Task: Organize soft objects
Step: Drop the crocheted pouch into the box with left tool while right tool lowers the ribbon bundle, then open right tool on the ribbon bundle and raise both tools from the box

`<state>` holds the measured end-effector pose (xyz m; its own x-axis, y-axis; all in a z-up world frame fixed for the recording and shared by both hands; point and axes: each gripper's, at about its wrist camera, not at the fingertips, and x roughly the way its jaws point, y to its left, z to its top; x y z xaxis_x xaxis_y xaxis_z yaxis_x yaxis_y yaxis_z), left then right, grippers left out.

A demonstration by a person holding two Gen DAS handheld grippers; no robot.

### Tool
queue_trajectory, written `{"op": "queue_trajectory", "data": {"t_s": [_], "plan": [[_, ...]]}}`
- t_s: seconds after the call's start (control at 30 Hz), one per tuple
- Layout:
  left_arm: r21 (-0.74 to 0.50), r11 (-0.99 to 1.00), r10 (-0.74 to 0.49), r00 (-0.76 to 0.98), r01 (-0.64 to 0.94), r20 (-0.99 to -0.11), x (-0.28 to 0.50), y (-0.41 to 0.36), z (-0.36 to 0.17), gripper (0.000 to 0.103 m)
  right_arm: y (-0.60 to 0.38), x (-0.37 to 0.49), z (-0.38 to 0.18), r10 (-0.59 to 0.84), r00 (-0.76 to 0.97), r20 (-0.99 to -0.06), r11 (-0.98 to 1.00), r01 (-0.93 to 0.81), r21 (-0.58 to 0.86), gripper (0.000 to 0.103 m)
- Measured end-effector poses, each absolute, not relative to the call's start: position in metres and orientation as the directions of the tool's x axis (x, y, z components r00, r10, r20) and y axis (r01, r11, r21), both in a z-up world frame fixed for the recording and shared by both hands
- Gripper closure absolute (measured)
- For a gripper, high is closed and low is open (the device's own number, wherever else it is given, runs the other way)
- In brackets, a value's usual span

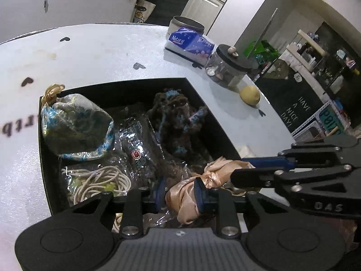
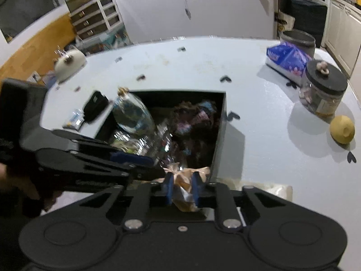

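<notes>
The left tool (image 1: pixel 180 194) was clenched on one end of a peach satin ribbon bundle (image 1: pixel 191 194), and the right tool (image 2: pixel 182 188) gripped the other end of the same bundle, its blue pads (image 2: pixel 195 187) pressed against the fabric. The bundle hung over the near right corner of an open black box (image 1: pixel 216 115), with the two tools crossing close together above it. Inside the box lay a shiny blue-and-silver drawstring pouch (image 1: pixel 76 124) at the far left, a coil of white cord (image 1: pixel 101 180) near the front left, crinkled clear plastic wrapping (image 1: pixel 137 149) in the middle, and a dark knitted item (image 1: pixel 178 117) toward the back right. The box sat on a pale surface (image 1: pixel 90 56) dotted with dark hearts. Beyond it, well apart, stood a blue tissue pack (image 1: pixel 189 43), a black-lidded jar (image 1: pixel 227 67) and a lemon (image 1: pixel 249 94).
</notes>
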<state>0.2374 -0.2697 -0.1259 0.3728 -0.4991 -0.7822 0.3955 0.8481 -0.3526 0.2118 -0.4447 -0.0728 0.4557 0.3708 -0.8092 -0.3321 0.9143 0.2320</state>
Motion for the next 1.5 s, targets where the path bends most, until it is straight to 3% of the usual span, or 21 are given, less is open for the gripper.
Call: {"op": "queue_trajectory", "data": {"t_s": [0.27, 0.43, 0.5, 0.73, 0.87, 1.03, 1.2, 1.5], "plan": [[-0.351, 0.86, -0.487, 0.389, 0.371, -0.782, 0.233, -0.268, -0.128, 0.074, -0.432, 0.216, -0.088, 0.334, 0.407, -0.85, 0.916, -0.353, 0.191, 0.091], [-0.353, 0.867, -0.483, 0.423, 0.351, -0.767, 0.23, -0.262, -0.119, 0.069, -0.438, 0.211, -0.078, 0.359, 0.434, -0.826, 0.915, -0.338, 0.221, 0.086], [-0.355, 0.869, -0.483, 0.437, 0.344, -0.759, 0.228, -0.259, -0.114, 0.062, -0.442, 0.206, -0.071, 0.366, 0.457, -0.811, 0.917, -0.326, 0.231, 0.08], [-0.351, 0.877, -0.476, 0.492, 0.327, -0.729, 0.217, -0.251, -0.092, 0.049, -0.454, 0.187, -0.052, 0.378, 0.528, -0.761, 0.921, -0.297, 0.251, 0.077], [-0.348, 0.883, -0.467, 0.521, 0.315, -0.714, 0.208, -0.248, -0.081, 0.031, -0.463, 0.177, -0.045, 0.372, 0.571, -0.732, 0.927, -0.267, 0.263, 0.075], [-0.335, 0.893, -0.449, 0.556, 0.3, -0.699, 0.195, -0.244, -0.07, 0.019, -0.47, 0.166, -0.041, 0.366, 0.612, -0.701, 0.931, -0.238, 0.278, 0.069], [-0.31, 0.915, -0.403, 0.606, 0.257, -0.686, 0.181, -0.238, -0.063, 0.0, -0.474, 0.154, -0.036, 0.347, 0.66, -0.666, 0.937, -0.219, 0.271, 0.049], [-0.275, 0.942, -0.33, 0.691, 0.193, -0.643, 0.153, -0.222, -0.049, 0.0, -0.481, 0.135, -0.029, 0.278, 0.736, -0.617, 0.958, -0.171, 0.228, 0.024]]}}
